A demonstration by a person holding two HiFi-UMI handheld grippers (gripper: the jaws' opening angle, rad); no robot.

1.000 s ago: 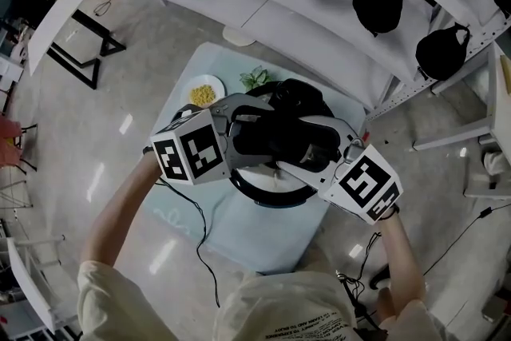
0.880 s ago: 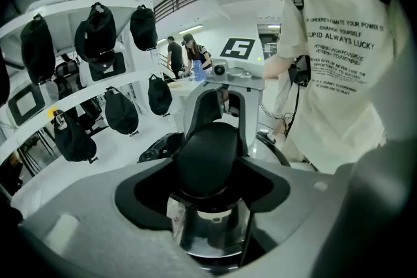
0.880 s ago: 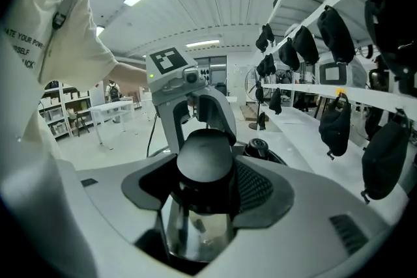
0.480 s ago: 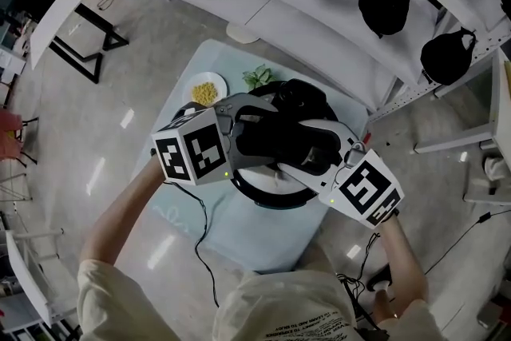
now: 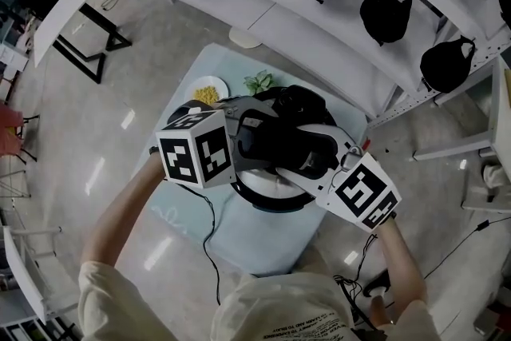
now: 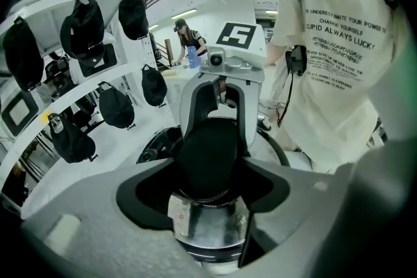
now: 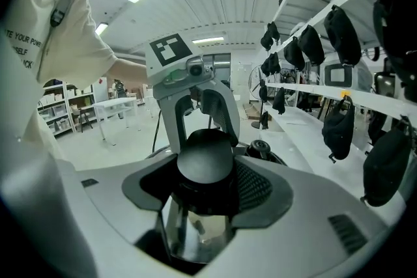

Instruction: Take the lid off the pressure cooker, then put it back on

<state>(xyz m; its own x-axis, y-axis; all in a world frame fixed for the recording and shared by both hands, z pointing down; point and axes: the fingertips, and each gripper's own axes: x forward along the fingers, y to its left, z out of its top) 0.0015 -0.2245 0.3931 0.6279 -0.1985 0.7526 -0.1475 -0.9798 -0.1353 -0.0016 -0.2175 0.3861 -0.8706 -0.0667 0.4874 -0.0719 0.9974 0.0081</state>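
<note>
Grip is what matters here. The lid's black knob point(image 6: 208, 156) sits squarely between the jaws of your left gripper point(image 6: 208, 191). The same knob shows between the jaws of your right gripper point(image 7: 207, 195), which have just been closing and now look pressed against its sides. Both pairs stand fairly wide, because the knob is wide, and both appear to hold it.

Your hands come at it from opposite sides, so neither is nearer, and each gripper view looks straight across at the other gripper. The knob stands upright on a shiny metal stem, its axis running straight up from the middle of the lid point(image 5: 270, 186).

In the head view the lid seems to rest on the pressure cooker point(image 5: 267, 206), which stands on the pale table point(image 5: 263, 247). What looks like its black handle point(image 5: 299, 101) points away from you toward the shelves point(image 5: 319, 20).

I judge the lift should go straight up along that stem, with both hands rising together to keep the lid level.
</note>
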